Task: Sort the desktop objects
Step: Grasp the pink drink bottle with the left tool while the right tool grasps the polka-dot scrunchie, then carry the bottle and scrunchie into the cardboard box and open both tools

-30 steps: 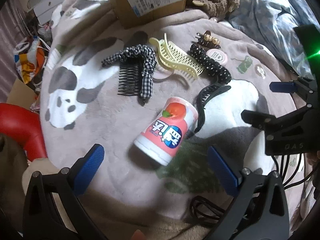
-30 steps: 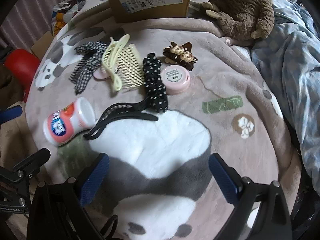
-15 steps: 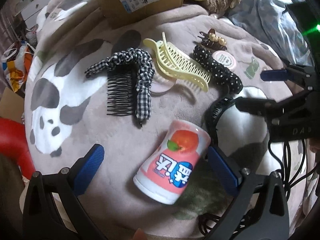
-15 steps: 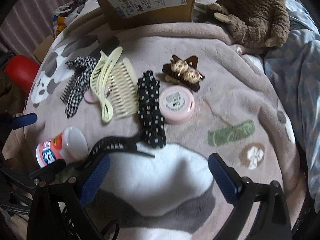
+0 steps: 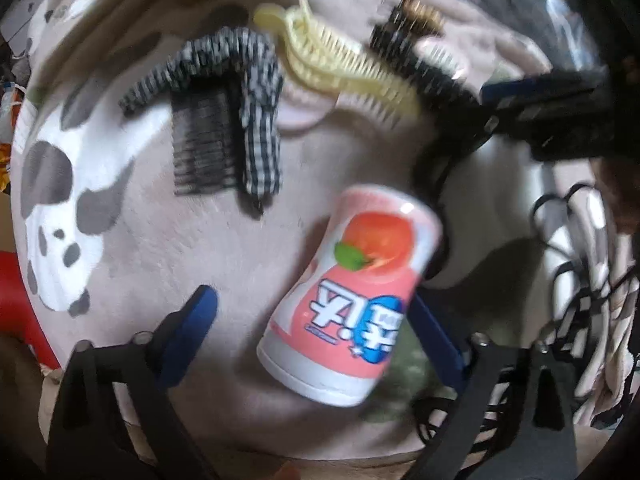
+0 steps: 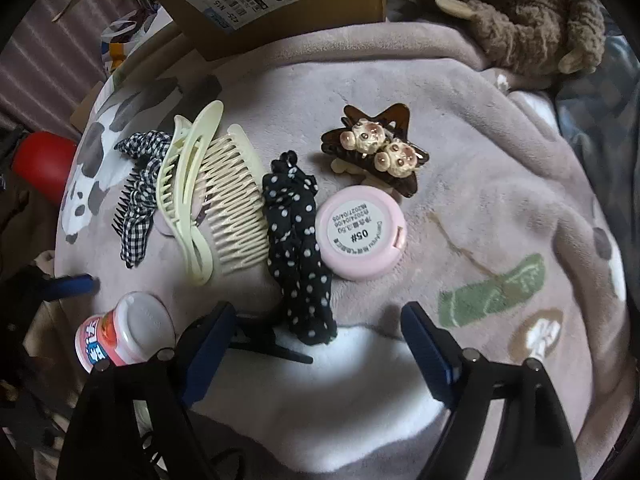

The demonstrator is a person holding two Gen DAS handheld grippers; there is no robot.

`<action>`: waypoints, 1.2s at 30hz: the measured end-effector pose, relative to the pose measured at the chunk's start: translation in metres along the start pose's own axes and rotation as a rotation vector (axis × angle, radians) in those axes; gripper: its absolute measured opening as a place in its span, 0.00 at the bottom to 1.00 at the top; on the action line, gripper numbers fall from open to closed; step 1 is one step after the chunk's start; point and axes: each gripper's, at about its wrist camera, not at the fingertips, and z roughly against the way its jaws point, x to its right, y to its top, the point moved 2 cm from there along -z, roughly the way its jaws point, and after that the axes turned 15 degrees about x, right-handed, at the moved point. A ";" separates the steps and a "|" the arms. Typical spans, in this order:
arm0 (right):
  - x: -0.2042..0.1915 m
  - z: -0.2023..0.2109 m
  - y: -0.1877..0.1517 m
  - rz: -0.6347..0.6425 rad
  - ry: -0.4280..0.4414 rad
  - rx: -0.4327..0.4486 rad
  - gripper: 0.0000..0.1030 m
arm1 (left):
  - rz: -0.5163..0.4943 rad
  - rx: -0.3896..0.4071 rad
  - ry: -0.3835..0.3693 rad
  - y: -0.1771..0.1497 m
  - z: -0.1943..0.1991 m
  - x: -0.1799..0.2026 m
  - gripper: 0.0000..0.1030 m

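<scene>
A: The plush grey panda-print blanket [image 6: 500,184] was soft; the pink-and-white peach-labelled plastic bottle [image 5: 352,300] lay tipped, lower centre, between the spread left tool [image 5: 316,332].

B: It might have rolled. The right tool [image 6: 316,340], also spread, hovered over the black plastic claw clip [image 6: 264,344], lower centre, risking snagging the black polka-dot scrunchie [image 6: 300,248].

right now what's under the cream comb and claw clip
A flat pink round thing pokes out beneath the cream claw clip and cream comb; most of it is covered.
</scene>
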 end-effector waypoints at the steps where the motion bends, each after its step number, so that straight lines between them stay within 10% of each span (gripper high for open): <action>1: 0.001 -0.001 0.001 -0.002 0.004 0.001 0.80 | -0.006 -0.012 0.006 -0.002 -0.003 -0.001 0.82; 10: 0.007 -0.013 0.002 -0.193 -0.045 -0.034 0.61 | 0.089 0.000 -0.066 -0.001 0.007 -0.025 0.55; 20: 0.008 -0.005 -0.005 -0.231 -0.038 -0.020 0.18 | 0.145 0.021 -0.150 -0.005 0.031 -0.043 0.54; 36: -0.006 0.032 -0.009 -0.253 -0.035 0.031 0.14 | 0.095 0.054 -0.155 0.012 0.056 -0.044 0.54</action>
